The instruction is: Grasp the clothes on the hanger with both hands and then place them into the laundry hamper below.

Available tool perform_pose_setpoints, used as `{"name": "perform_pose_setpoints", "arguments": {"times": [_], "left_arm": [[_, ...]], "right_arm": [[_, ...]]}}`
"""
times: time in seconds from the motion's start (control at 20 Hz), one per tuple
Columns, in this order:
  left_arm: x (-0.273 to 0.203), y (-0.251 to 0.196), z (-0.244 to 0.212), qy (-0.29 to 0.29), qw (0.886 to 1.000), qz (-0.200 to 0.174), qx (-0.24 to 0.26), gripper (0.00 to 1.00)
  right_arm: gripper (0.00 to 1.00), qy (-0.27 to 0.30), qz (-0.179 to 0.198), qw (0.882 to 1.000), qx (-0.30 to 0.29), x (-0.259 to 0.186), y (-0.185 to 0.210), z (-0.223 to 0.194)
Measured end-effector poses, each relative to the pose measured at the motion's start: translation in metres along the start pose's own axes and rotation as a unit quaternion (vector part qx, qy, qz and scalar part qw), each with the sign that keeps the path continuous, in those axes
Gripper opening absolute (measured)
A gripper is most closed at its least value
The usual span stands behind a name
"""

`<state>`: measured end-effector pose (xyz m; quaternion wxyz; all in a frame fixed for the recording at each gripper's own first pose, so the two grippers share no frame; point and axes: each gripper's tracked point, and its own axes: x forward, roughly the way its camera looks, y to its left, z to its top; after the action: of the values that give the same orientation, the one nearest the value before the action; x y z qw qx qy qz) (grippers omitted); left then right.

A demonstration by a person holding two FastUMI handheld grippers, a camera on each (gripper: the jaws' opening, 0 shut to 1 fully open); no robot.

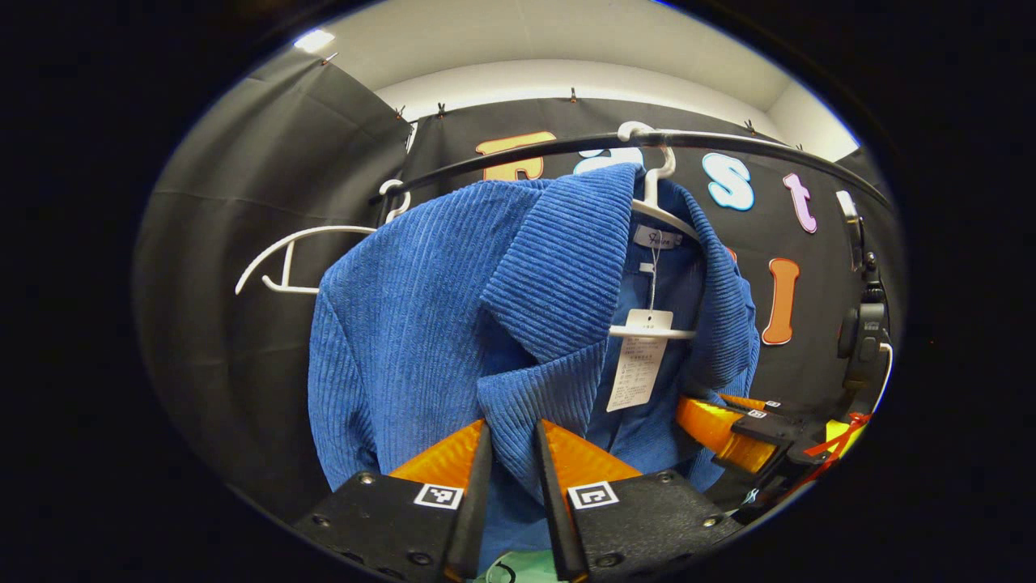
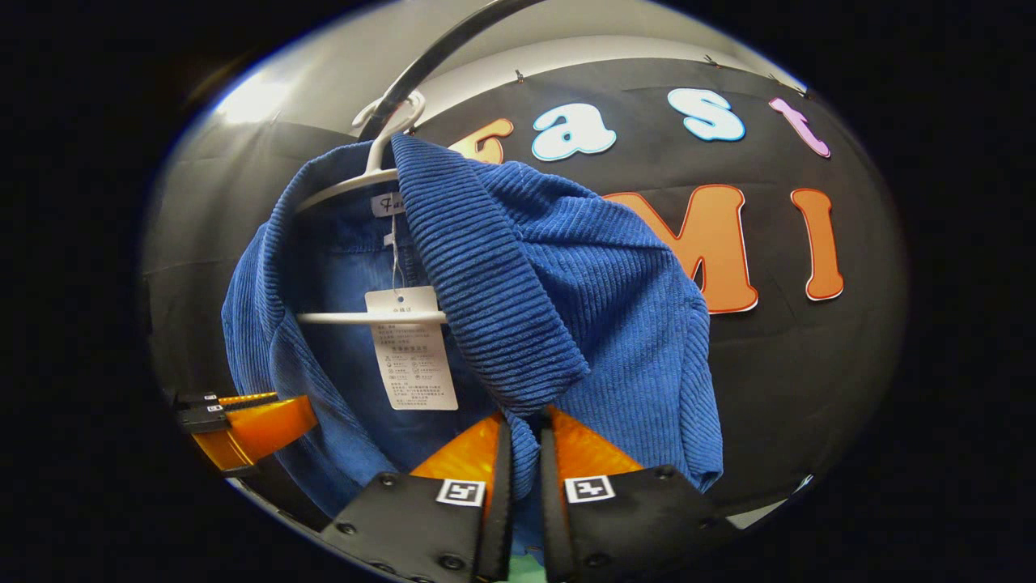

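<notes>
While the jacket (image 1: 421, 324) hangs, each hand-held gripper (image 1: 512, 453) (image 2: 524, 445) pinches its front edge.

black cloth wall (image 1: 243, 243), white ceiling (image 1: 526, 40), ceiling light (image 1: 314, 39) lit.

Saw recording booth, not home: black cloth walls (image 1: 243, 267) clipped up under white ceiling (image 1: 526, 40), dark clothes rail (image 1: 566, 146) with white hangers (image 1: 283, 259), ceiling light (image 1: 314, 39).
</notes>
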<state>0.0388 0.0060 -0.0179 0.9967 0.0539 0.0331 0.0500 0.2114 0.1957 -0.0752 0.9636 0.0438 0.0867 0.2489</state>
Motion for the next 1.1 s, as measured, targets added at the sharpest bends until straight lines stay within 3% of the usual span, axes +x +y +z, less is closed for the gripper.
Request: {"name": "perform_pose_setpoints", "arguments": {"times": [0.1,0.15,0.4,0.75,0.95,1.1], "left_arm": [[0.0,0.007,0.001,0.002,1.0,0.013,-0.005,0.13],[-0.002,0.005,0.001,0.005,1.0,0.005,-0.005,0.03],[-0.024,0.004,0.013,0.012,1.0,-0.005,-0.006,0.0],[-0.072,0.021,0.059,-0.016,1.0,0.006,-0.022,0.0],[-0.092,0.042,0.086,-0.029,0.998,0.023,-0.057,0.0],[-0.111,0.054,0.113,-0.047,0.997,0.031,-0.053,0.0]], "right_arm": [[0.19,0.004,0.009,1.0,0.016,-0.001,-0.002,0.001],[0.08,0.003,0.017,0.999,0.028,-0.006,-0.004,0.002],[0.08,-0.014,0.067,0.993,0.094,-0.023,-0.008,0.022],[0.08,-0.054,0.13,0.98,0.141,-0.06,-0.008,0.075],[0.08,-0.059,0.141,0.974,0.165,-0.067,-0.013,0.088],[0.08,-0.067,0.151,0.967,0.193,-0.07,-0.015,0.102]]}}
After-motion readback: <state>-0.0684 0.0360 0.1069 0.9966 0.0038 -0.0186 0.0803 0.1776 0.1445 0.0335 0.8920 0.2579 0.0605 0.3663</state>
